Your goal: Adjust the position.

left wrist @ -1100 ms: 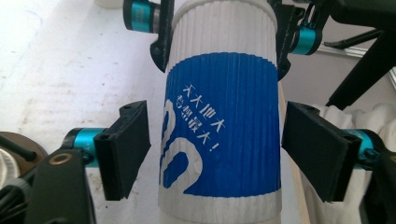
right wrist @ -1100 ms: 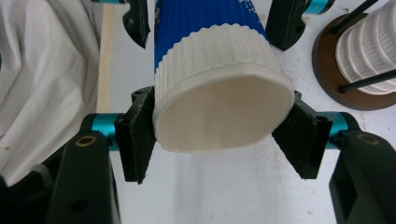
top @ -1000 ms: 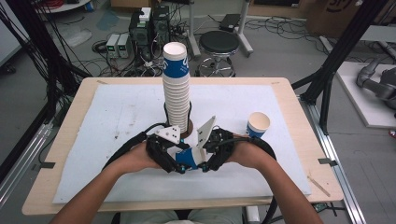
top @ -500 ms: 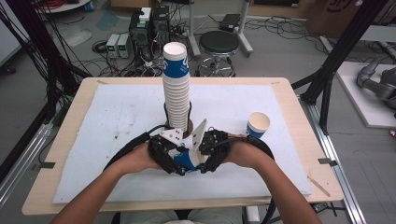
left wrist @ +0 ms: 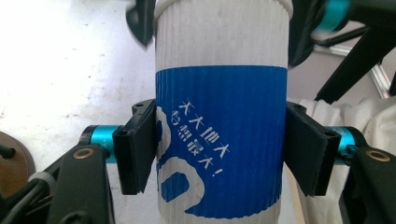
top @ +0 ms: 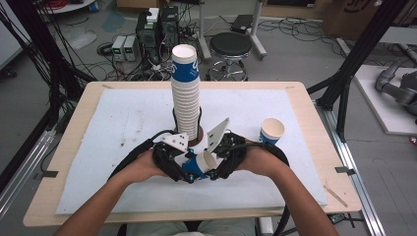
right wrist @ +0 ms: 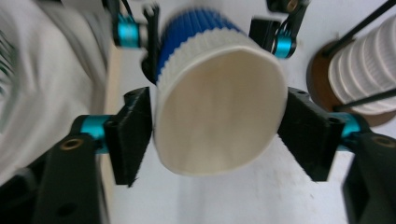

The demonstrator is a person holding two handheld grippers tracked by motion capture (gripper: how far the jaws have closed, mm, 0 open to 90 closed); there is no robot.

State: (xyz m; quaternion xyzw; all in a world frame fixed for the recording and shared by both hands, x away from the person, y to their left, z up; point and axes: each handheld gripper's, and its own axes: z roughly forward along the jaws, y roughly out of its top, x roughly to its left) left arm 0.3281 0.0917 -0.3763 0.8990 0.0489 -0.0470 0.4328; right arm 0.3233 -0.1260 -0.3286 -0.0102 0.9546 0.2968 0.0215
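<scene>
A blue-and-white ribbed paper cup (top: pixel 199 164) lies on its side between both grippers, just above the white mat near the table's front middle. My left gripper (top: pixel 188 172) is shut on the cup's blue band (left wrist: pixel 219 140), and both pads (left wrist: pixel 137 144) press its sides. My right gripper (top: pixel 212 166) faces the cup's open mouth (right wrist: pixel 219 121). Its jaws have just been opening, and its pads (right wrist: pixel 133 140) stand just off the rim on either side. A tall stack of like cups (top: pixel 186 93) rises from a round wooden base (top: pixel 197 140) right behind the grippers.
A single upright cup (top: pixel 272 131) stands on the white mat (top: pixel 118 123) to the right of my right hand. The wooden table edge (top: pixel 69 142) frames the mat. A stool (top: pixel 231 46) and electronics (top: pixel 157 27) sit on the floor beyond.
The right gripper's jaws have spread off the cup's rim, and the cup's open mouth now shows more from above. Both hands stayed near the same spot.
</scene>
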